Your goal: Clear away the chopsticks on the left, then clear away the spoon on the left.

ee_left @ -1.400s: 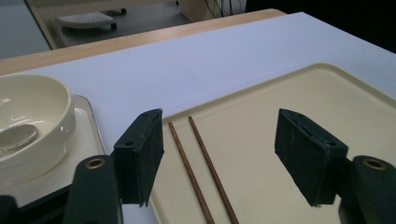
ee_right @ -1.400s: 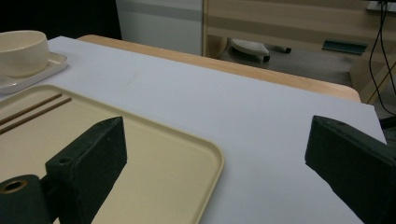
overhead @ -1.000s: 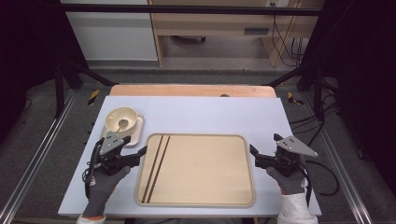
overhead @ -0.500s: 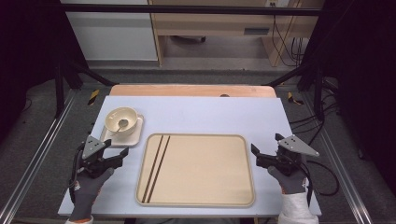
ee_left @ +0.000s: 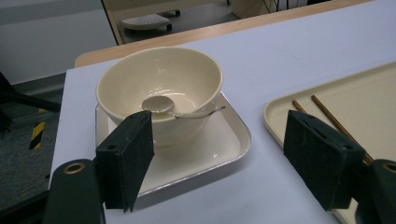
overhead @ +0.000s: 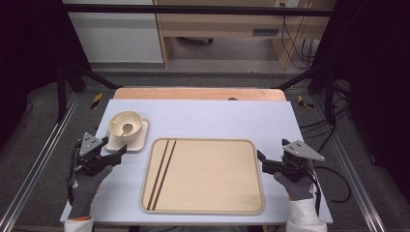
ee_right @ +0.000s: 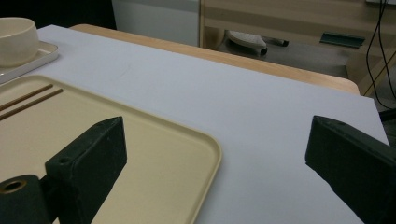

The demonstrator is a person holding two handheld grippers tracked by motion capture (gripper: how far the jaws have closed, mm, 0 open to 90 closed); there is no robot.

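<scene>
A cream bowl (ee_left: 159, 88) holding a spoon (ee_left: 175, 108) is sitting on a white dish (ee_left: 205, 154) just ahead of the left hand-held gripper (ee_left: 219, 163), jaws gaping wide.

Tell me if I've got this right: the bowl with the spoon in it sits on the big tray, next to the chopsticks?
Not quite. The bowl with the spoon sits on its own small white plate, beside the big tray. The chopsticks alone lie on that tray, as the high view shows.
</scene>
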